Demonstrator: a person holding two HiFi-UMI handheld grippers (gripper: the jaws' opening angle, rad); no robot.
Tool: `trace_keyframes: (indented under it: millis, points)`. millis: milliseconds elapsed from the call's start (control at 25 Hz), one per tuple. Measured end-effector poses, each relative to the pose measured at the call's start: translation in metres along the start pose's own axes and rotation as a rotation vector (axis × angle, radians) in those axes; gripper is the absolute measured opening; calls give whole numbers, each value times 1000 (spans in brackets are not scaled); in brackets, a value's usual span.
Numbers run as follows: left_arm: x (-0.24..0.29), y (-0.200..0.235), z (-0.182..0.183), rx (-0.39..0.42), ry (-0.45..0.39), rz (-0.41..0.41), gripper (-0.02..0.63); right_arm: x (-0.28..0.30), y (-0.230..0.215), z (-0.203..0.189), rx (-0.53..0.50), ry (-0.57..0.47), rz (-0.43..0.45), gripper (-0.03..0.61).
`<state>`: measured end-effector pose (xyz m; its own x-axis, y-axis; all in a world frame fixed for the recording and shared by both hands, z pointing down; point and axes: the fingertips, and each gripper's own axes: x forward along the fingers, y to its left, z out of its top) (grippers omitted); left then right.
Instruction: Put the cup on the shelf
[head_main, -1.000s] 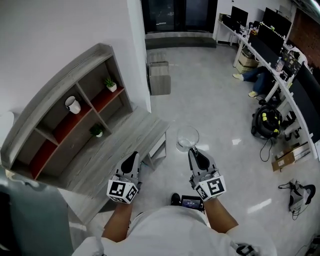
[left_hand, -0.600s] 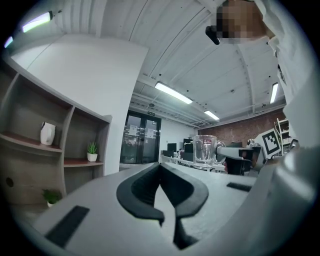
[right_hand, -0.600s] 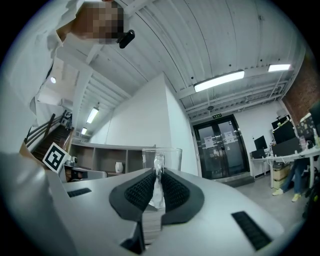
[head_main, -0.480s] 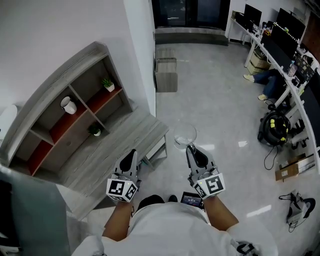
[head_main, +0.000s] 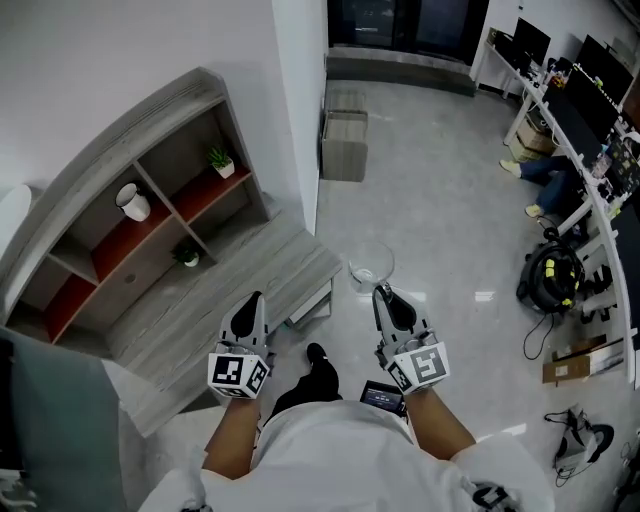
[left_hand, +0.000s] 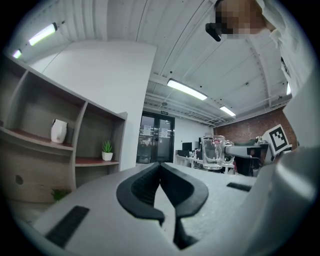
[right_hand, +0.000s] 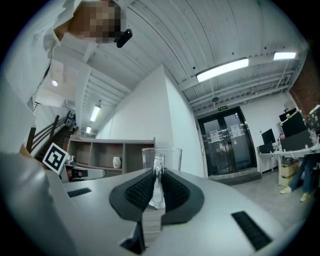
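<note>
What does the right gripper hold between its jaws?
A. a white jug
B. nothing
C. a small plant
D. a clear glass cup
D: in the right gripper view, the right gripper has its jaws closed on the handle of the cup, whose clear glass rises just beyond them.
</note>
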<state>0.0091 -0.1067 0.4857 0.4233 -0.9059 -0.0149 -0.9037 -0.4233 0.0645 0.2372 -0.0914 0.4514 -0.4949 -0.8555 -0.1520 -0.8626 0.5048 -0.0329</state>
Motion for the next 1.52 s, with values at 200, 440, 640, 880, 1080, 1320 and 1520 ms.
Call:
trace_keyframes:
  millis: [200,440,640,880,1080,1320,1520]
  points:
    - [33,28,-6,-7,-1,38,9,42,-21,-6,-17,7,12,46]
    - [74,65,-3,-19,-11,63,9,100,-38,-10,-23,9,38,46]
    - [105,99,3,-27,-22,91,9,152,-48,-14,-24,19,63,46]
    - [134,142,2,-37,-27,134,9,216,-51,-17,-20,13,111,46]
    - [146,173,-6,-55,-37,173,9,263,-41,-27,-23,15,173,46]
    - [129,204,-20,-78,-20,264,9,300,-17,-38,10,21,260,46]
    - [107,223,-26,-92,-9,380,9,333,9,-49,49,35,387,46]
